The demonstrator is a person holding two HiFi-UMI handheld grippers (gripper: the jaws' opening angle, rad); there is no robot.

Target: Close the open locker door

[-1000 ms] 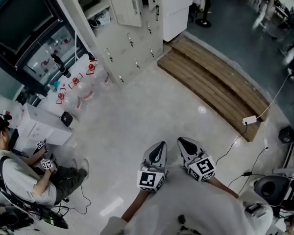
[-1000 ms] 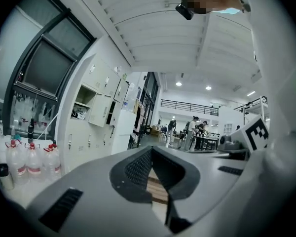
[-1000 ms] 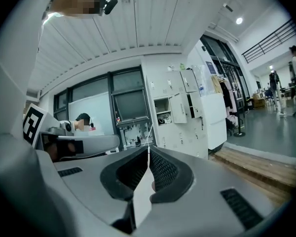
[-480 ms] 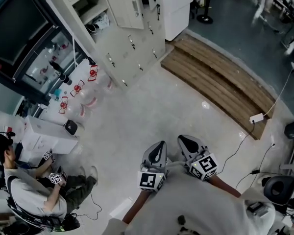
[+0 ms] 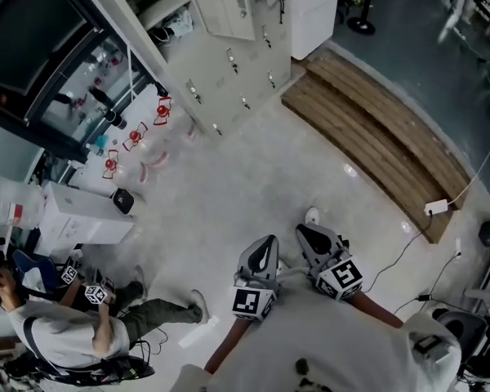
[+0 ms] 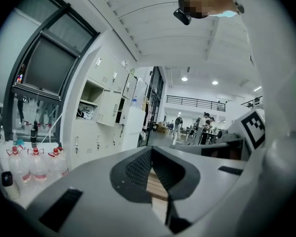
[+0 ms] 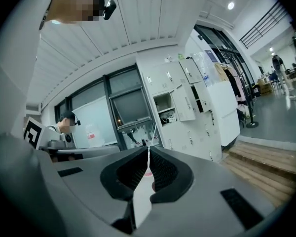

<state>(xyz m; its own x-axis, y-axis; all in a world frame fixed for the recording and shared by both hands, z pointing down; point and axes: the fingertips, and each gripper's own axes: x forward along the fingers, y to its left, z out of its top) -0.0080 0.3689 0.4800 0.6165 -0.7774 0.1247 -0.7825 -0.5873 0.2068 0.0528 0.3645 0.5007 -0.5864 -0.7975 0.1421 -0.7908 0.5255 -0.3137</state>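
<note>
The bank of pale lockers [image 5: 229, 72] stands far ahead at the top of the head view. One locker door [image 5: 231, 5] hangs open beside an open compartment [image 5: 170, 24] with items inside. The left gripper view shows that open door [image 6: 110, 108] at middle left, and in the right gripper view the door [image 7: 183, 102] is just right of centre. My left gripper [image 5: 264, 250] and right gripper [image 5: 312, 238] are held close to my body, side by side, well short of the lockers. Both are shut with nothing between the jaws; the left gripper tips [image 6: 150, 150] and right gripper tips [image 7: 148, 149] meet.
Water bottles with red caps [image 5: 135, 137] stand on the floor left of the lockers, near a white box [image 5: 83, 217]. A wooden platform [image 5: 376, 133] lies to the right, with a power strip [image 5: 437, 208] and cables. A seated person [image 5: 65, 333] holds grippers at lower left.
The view has shifted towards the lockers, and my shoe now shows ahead of the grippers. The seated person has slid down the frame and stretched a leg. Both grippers keep their pose.
</note>
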